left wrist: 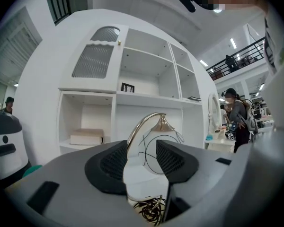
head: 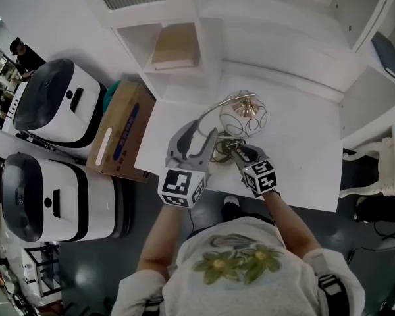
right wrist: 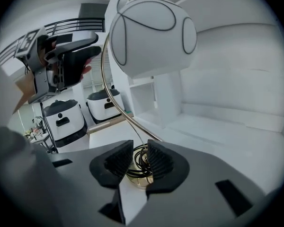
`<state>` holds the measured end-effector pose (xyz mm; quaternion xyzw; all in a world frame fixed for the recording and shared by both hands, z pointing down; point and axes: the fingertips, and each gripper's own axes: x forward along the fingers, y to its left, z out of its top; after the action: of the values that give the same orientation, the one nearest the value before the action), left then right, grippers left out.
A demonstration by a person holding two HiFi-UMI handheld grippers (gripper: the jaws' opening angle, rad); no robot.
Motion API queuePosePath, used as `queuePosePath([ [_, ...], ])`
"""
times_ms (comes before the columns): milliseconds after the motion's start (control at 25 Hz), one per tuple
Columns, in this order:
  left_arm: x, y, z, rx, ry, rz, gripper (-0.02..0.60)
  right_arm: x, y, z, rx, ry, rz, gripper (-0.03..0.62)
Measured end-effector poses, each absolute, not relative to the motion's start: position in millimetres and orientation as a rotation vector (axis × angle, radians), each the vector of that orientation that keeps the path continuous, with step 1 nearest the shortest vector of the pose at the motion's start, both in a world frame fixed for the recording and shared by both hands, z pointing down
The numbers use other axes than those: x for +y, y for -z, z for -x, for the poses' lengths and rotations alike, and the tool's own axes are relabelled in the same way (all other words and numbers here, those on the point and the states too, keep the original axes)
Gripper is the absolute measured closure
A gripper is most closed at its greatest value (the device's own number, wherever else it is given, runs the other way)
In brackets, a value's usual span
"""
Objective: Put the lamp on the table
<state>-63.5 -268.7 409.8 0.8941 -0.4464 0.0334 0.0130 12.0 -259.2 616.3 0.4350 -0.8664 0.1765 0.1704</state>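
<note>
1. Head view: the lamp point(head: 245, 114) stands upright on the white bench point(head: 303, 150), near its front edge. The left gripper point(head: 199, 140) and right gripper point(head: 240, 151) sit close on either side of its base.
2. Left gripper view: the left gripper point(left wrist: 141, 160) has its jaws wide apart and empty. The lamp point(left wrist: 151, 145) stands just beyond them, in front of white shelves point(left wrist: 132, 93).
3. Right gripper view: the right gripper point(right wrist: 139, 162) has its jaws only narrowly apart, clamped on nothing. The lamp point(right wrist: 151, 37) has its stem foot and coiled cord point(right wrist: 137, 174) showing in the gap.
</note>
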Motion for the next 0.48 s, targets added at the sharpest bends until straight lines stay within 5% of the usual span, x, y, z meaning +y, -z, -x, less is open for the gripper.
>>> queuePosePath([
  [320,-240.1,-411.4,61.3,-1.357,-0.111,-2.801,0.407,-237.7,-580.2,-1.4,-2.538,-0.474,-1.264,0.549],
  [480,-226.1,-409.5,65.3,-1.377,-0.093,-2.802,0.531,-223.7,-558.7,7.3,-2.589,-0.461,-1.26,0.559],
])
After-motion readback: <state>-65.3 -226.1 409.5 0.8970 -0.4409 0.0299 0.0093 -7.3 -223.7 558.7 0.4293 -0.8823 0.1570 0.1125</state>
